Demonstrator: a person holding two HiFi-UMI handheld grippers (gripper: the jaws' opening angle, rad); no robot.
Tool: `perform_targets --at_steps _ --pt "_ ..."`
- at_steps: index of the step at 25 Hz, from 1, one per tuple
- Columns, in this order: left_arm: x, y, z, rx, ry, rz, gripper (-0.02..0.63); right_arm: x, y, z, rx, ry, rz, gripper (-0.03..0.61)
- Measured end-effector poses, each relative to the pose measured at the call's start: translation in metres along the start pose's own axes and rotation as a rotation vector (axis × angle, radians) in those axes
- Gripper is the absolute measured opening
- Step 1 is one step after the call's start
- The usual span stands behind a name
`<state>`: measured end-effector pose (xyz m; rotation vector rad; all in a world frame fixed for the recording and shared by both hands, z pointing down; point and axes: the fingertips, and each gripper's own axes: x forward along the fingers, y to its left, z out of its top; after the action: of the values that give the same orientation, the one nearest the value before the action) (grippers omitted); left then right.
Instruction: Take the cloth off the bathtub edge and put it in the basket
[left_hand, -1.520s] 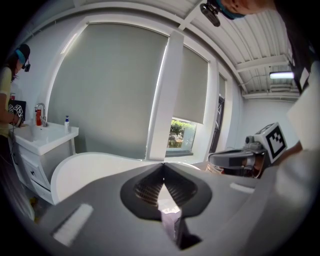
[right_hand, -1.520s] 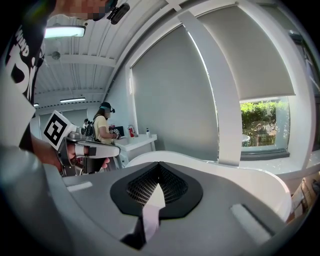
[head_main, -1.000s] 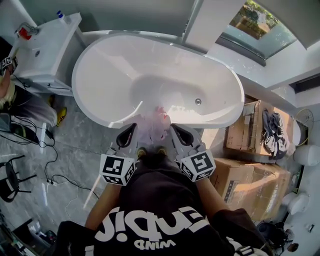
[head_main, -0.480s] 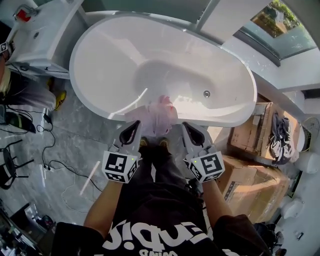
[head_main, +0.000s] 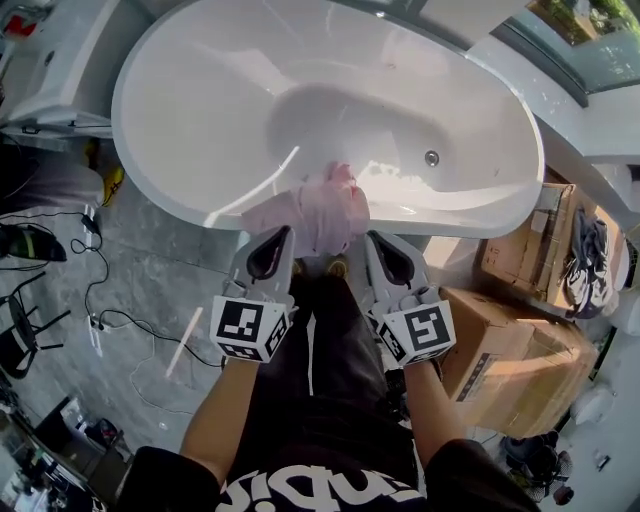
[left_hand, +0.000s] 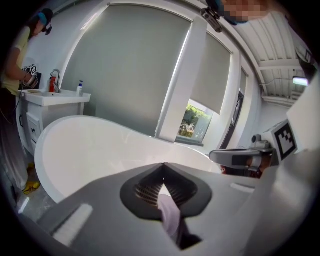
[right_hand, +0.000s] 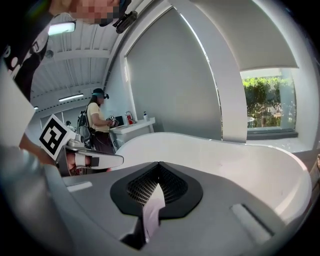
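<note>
Cloth: pink, draped over the bathtub's near rim, long axis running 9 to 3 o'clock. The left gripper sits at its 8 o'clock and the right gripper at its 4 o'clock, equally near. Each is clenched on a fold of it.

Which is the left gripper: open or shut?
Shut on the cloth: the left gripper has its jaws closed together, pinching a pale pink strip.

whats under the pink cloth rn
The pink cloth hangs over the bathtub's near rim, hiding that stretch of rim. The left tongs and right tongs are each shut on it. Whether it touches the rim cannot be told.
</note>
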<state>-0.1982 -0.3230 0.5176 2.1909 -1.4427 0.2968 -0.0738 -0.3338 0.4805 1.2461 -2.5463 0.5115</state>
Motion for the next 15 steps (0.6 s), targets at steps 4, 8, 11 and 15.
perform_targets --at_steps 4,8,11,15 --pt "0.006 0.003 -0.020 0.001 0.019 0.005 -0.002 0.007 0.003 -0.017 0.010 0.012 0.015 0.009" --pt "0.008 0.005 -0.036 -0.006 0.041 0.012 -0.002 0.007 0.002 -0.031 0.022 0.033 0.012 0.009" --pt "0.010 0.003 -0.045 -0.001 0.055 0.006 -0.002 0.005 0.000 -0.038 0.032 0.042 0.005 0.009" --pt "0.018 -0.003 -0.057 -0.006 0.078 -0.030 0.032 0.004 -0.003 -0.045 0.047 0.046 0.002 0.009"
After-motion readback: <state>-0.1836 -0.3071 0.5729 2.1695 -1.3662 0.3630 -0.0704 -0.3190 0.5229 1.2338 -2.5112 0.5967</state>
